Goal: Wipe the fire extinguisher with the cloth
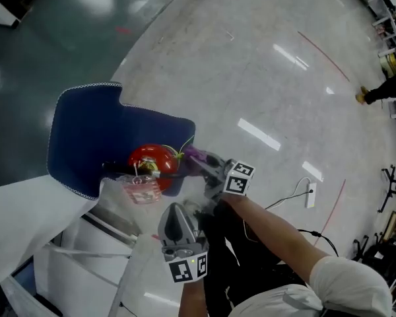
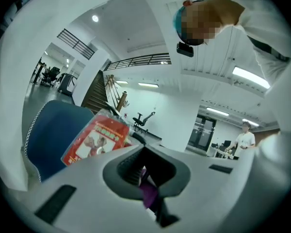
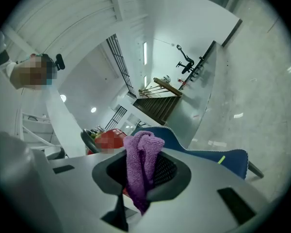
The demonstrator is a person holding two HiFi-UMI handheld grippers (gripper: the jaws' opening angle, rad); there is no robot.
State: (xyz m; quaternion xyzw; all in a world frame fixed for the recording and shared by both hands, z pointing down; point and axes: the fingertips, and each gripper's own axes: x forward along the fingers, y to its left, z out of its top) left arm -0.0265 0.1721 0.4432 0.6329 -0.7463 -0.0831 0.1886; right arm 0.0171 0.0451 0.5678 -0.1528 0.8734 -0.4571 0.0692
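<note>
The red fire extinguisher (image 1: 150,158) stands beside a white bench, with a red-and-white tag (image 1: 140,189) hanging off its black handle. In the head view my right gripper (image 1: 202,162) is shut on a purple cloth (image 1: 197,155) and holds it against the extinguisher's right side. The right gripper view shows the purple cloth (image 3: 141,165) bunched between the jaws of the right gripper (image 3: 140,174), with the red extinguisher (image 3: 108,141) just behind. My left gripper (image 1: 176,211) is below the extinguisher, jaws together and apart from it. The left gripper (image 2: 148,178) looks at the tag (image 2: 98,139).
A blue mat (image 1: 99,134) with a white stitched edge lies behind the extinguisher. A white bench (image 1: 46,207) fills the lower left. A power strip (image 1: 310,195) and its cable lie on the floor at right. A person (image 1: 383,88) stands far off.
</note>
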